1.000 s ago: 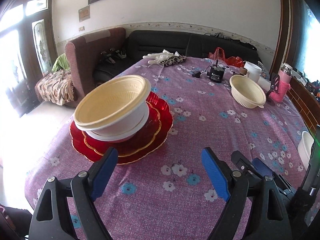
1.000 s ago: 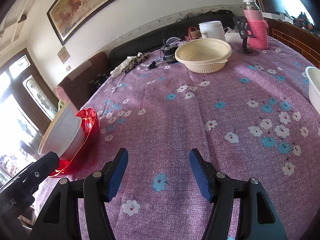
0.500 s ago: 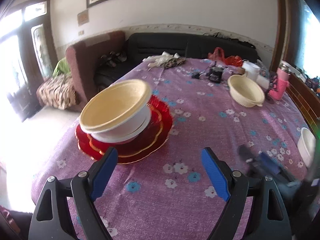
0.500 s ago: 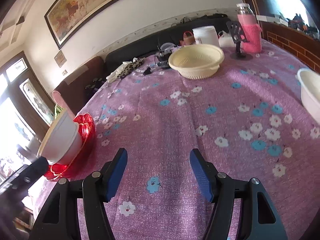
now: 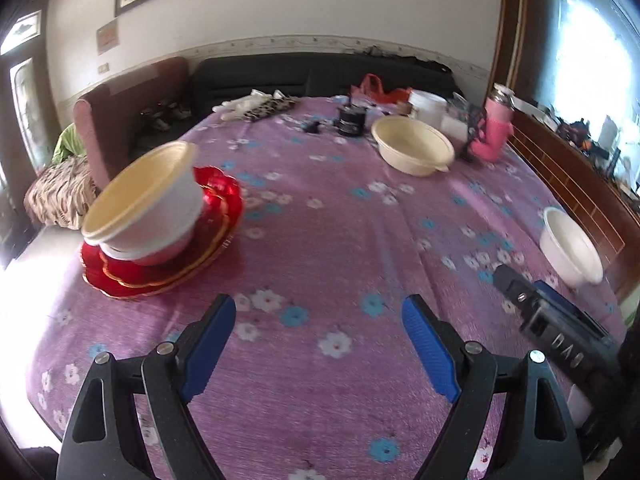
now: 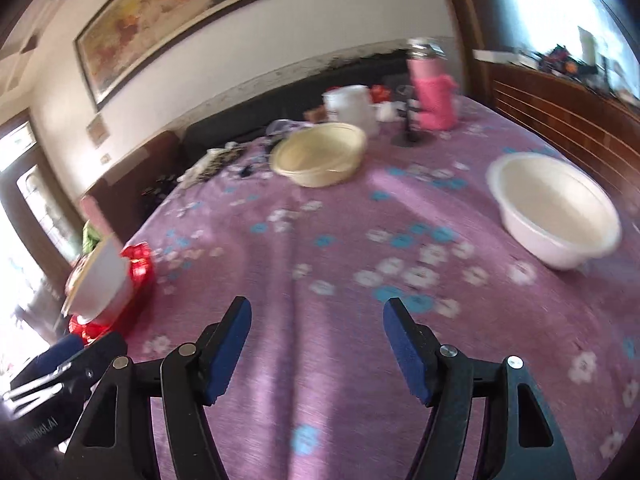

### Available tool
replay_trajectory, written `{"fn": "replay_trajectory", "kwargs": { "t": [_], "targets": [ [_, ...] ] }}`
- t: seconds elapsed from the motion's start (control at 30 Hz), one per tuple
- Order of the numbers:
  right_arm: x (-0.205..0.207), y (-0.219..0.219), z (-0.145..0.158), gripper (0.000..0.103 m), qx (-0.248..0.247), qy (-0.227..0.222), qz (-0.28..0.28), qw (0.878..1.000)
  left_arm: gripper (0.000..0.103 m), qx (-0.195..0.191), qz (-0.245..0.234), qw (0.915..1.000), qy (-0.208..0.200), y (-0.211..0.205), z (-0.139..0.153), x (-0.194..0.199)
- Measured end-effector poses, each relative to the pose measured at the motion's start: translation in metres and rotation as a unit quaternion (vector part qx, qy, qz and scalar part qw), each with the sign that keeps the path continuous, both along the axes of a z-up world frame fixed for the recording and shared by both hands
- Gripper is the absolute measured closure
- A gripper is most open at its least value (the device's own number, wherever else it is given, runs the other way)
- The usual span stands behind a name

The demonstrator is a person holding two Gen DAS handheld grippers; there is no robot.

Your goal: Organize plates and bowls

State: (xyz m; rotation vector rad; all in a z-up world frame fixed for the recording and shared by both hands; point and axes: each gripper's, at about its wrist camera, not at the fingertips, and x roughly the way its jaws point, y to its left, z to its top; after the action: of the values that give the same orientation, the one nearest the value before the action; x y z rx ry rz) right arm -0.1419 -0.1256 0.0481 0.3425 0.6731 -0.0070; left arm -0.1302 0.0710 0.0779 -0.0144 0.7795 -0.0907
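The white bowl (image 6: 554,216) sits alone on the table's right side, ahead and to the right of the right gripper (image 6: 316,344) — the nearer tool, so this pickup looks like its job. That gripper's jaws have just been opening and stand spread with only cloth between them. A cream bowl (image 6: 320,154) waits farther back, near the pink bottle (image 6: 432,94). At far left, the stacked bowls (image 5: 148,204) lean tilted on the red plates (image 5: 160,276), ahead-left of the left gripper (image 5: 320,344) — also spread wide, empty. A purple flowered tablecloth (image 5: 340,240) covers the table; a dark sofa (image 5: 320,74) lies beyond.
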Motion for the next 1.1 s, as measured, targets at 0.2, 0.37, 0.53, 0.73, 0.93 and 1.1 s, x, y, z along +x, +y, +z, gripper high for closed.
{"fn": "replay_trajectory", "kwargs": {
  "t": [0.2, 0.37, 0.53, 0.73, 0.93, 1.1],
  "targets": [
    [-0.009, -0.028, -0.008, 0.03, 0.024, 0.011, -0.044, 0.999, 0.018, 0.015, 0.015, 0.9997, -0.011, 0.002, -0.001, -0.001],
    [-0.008, -0.037, -0.012, 0.03, 0.028, 0.014, -0.055, 0.998, 0.018, 0.036, 0.015, 0.999, -0.021, -0.002, 0.001, -0.001],
    [-0.013, -0.054, -0.005, 0.03, 0.029, 0.0, -0.071, 0.997, 0.018, 0.043, 0.001, 0.9989, -0.018, -0.015, 0.001, 0.003],
    [-0.022, -0.087, 0.015, 0.03, 0.007, -0.03, -0.103, 0.994, 0.018, 0.073, -0.017, 0.9964, -0.038, -0.04, 0.011, 0.009],
    [-0.029, -0.128, 0.028, 0.027, 0.008, -0.048, -0.143, 0.989, 0.018, 0.089, -0.033, 0.9941, -0.054, -0.063, 0.025, 0.017],
    [-0.036, -0.155, 0.029, 0.027, 0.002, -0.053, -0.175, 0.983, 0.018, 0.105, -0.065, 0.9902, -0.065, -0.095, 0.035, 0.022]
  ]
}}
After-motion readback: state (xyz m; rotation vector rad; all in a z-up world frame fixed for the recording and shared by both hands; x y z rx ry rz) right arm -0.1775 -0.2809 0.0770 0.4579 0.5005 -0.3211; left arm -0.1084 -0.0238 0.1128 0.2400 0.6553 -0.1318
